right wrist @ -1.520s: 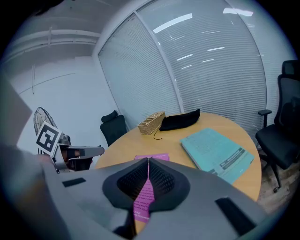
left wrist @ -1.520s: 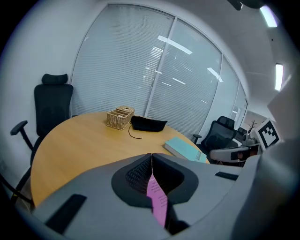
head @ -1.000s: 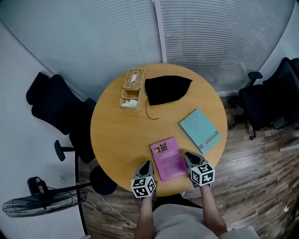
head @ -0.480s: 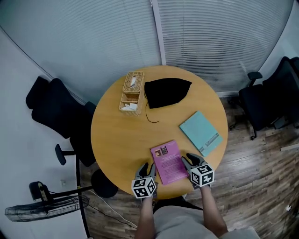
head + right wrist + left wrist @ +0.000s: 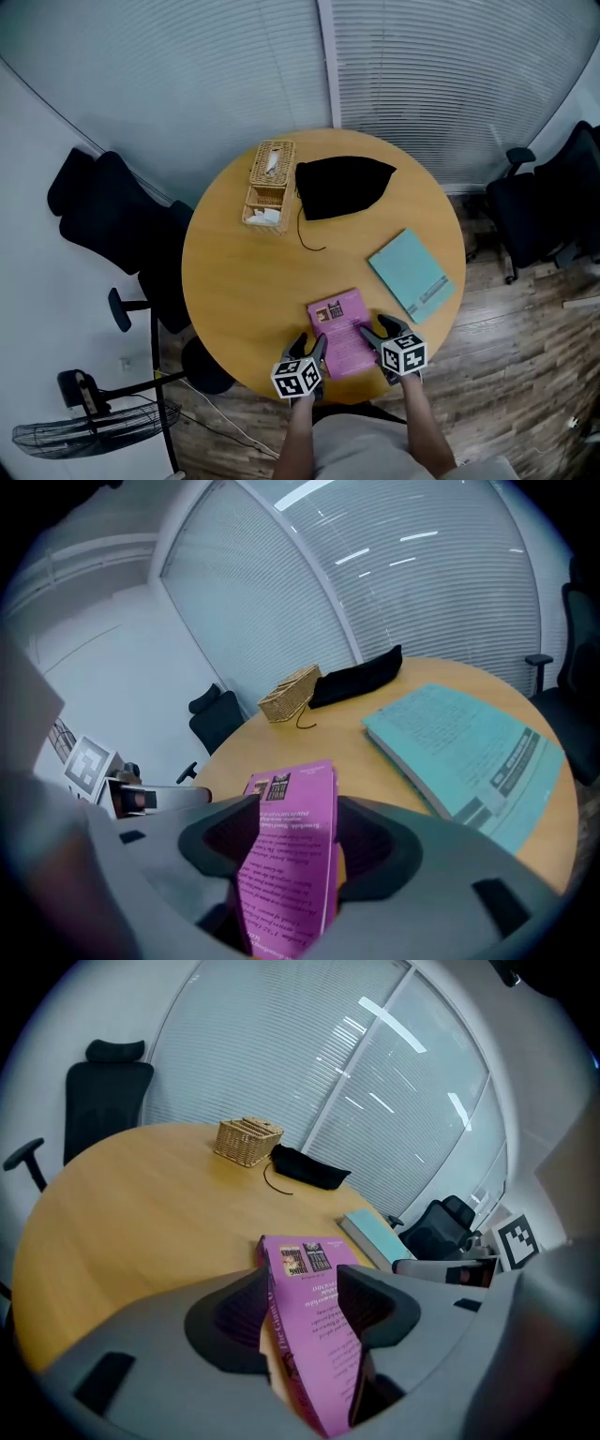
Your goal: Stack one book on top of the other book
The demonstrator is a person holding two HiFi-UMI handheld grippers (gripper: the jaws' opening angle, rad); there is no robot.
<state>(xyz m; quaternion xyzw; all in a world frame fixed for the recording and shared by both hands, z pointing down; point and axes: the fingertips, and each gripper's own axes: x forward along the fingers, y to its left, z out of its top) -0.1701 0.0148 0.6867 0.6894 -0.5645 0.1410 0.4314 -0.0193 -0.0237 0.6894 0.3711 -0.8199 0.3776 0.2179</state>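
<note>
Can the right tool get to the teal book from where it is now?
Probably yes. The right tool has its jaws opening around the edge of the pink book, not clamping it, and only bare table lies between it and the teal book.

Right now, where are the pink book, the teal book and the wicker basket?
pink book (image 5: 339,326), head view, centre of cover.
teal book (image 5: 413,274), head view, centre of cover.
wicker basket (image 5: 283,170), head view, woven top.

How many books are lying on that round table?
2. The pink book lies at the table's near edge; the teal book lies further right, apart from it. I see no others.
</note>
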